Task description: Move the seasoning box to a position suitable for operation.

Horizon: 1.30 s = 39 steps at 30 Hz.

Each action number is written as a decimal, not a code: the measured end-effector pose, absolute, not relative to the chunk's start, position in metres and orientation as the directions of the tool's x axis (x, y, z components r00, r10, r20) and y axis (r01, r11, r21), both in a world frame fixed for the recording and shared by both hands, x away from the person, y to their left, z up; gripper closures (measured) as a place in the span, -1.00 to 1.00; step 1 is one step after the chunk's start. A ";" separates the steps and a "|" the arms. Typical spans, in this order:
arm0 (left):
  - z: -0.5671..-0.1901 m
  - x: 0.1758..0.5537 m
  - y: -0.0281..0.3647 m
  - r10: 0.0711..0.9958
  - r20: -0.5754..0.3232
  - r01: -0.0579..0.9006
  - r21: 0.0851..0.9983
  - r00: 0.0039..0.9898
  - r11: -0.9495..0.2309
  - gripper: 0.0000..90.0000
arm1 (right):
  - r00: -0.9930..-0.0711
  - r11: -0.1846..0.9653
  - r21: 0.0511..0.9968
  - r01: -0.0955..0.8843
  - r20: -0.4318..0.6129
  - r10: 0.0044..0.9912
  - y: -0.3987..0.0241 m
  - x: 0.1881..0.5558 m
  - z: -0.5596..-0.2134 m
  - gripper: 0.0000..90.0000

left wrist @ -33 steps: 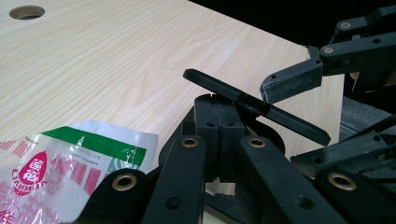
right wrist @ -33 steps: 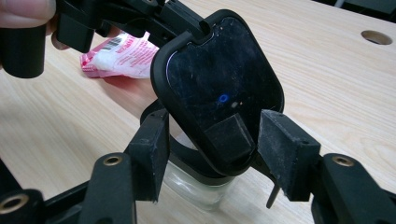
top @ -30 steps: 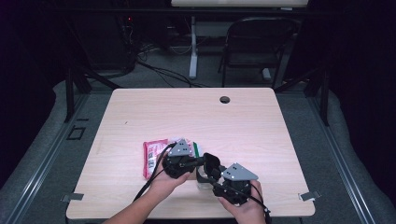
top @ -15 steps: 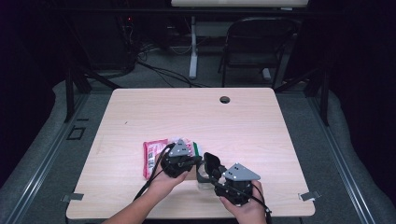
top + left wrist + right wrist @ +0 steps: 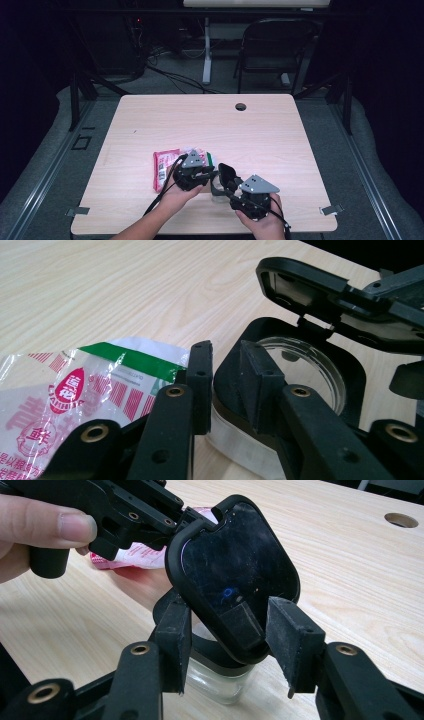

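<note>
Since the earlier frames the left gripper (image 5: 212, 176) has just been opening its jaws, and the black rim of the jar (image 5: 300, 375) now stands between them with a gap on the left jaw's side, so the pads no longer pinch it. Both hands sit close together at the near edge of the table (image 5: 280, 130), hardly shifted.

That glass jar (image 5: 220, 680) stands upright on the table between the two grippers, its black hinged lid (image 5: 235, 575) swung up and tilted back. In the right gripper view, the right gripper (image 5: 227, 640) has its jaws spread wide on either side of the raised lid's lower edge; whether the pads press on it I cannot tell.

Just beside the jar, on the left gripper's side, lies a flat pink, white and green snack packet (image 5: 75, 390), partly under the left hand (image 5: 180, 197).
</note>
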<state>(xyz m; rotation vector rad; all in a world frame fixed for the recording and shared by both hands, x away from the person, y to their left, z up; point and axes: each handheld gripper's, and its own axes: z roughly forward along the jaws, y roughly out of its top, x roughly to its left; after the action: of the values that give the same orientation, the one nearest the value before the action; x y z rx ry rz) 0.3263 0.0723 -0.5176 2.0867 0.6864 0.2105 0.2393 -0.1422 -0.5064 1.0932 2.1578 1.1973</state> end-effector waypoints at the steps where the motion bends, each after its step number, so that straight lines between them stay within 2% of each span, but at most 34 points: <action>1: -0.518 0.326 0.072 0.547 -0.107 0.393 0.808 0.830 -0.439 0.69 | -0.590 0.314 0.848 0.427 -0.001 0.807 -0.142 0.239 -0.506 0.18; 21: -0.520 0.326 0.074 0.531 -0.121 0.390 0.814 0.839 -0.430 0.73 | -0.584 0.298 0.860 0.413 -0.001 0.812 -0.150 0.236 -0.503 0.28; 25: -0.520 0.326 0.074 0.526 -0.122 0.387 0.815 0.842 -0.431 0.73 | -0.576 0.283 0.866 0.413 0.008 0.817 -0.157 0.234 -0.501 0.36; 32: -0.520 0.326 0.074 0.523 -0.128 0.390 0.816 0.842 -0.427 0.73 | -0.571 0.254 0.864 0.435 0.046 0.820 -0.169 0.231 -0.495 0.68; 39: -0.520 0.326 0.074 0.523 -0.125 0.386 0.817 0.843 -0.427 0.73 | -0.558 0.232 0.854 0.466 0.080 0.826 -0.175 0.230 -0.494 0.81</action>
<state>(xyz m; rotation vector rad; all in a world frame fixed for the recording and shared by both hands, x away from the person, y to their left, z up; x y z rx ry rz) 0.3262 0.0742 -0.5204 2.0695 0.6648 0.1824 0.2300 -0.1748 -0.4938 1.1897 2.1225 1.2590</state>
